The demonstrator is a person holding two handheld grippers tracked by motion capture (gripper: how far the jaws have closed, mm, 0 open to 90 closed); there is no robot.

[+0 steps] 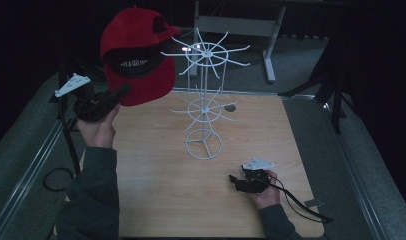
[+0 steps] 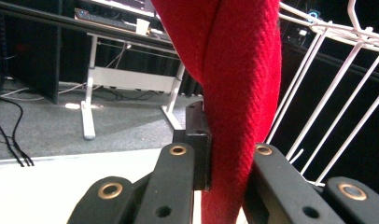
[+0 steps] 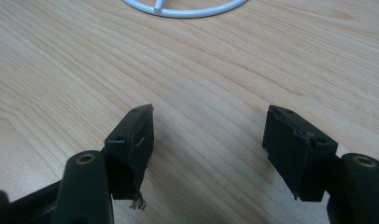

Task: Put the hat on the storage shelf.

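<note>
High view: left hand-held gripper [image 1: 122,93] clamps red cap [image 1: 136,55], opening facing the camera.

— What does the cap [image 1: 136,55] look like?
— Red knit fabric, with a dark lining and a pale label showing inside its opening.
— Where is it?
— Held up in the air above the far left corner of the counter [image 1: 156,190], tilted, just beside the top spokes of the white wire rack [image 1: 205,100].
— What holds it?
— The left tongs [image 1: 122,92], pinching its edge.
</note>
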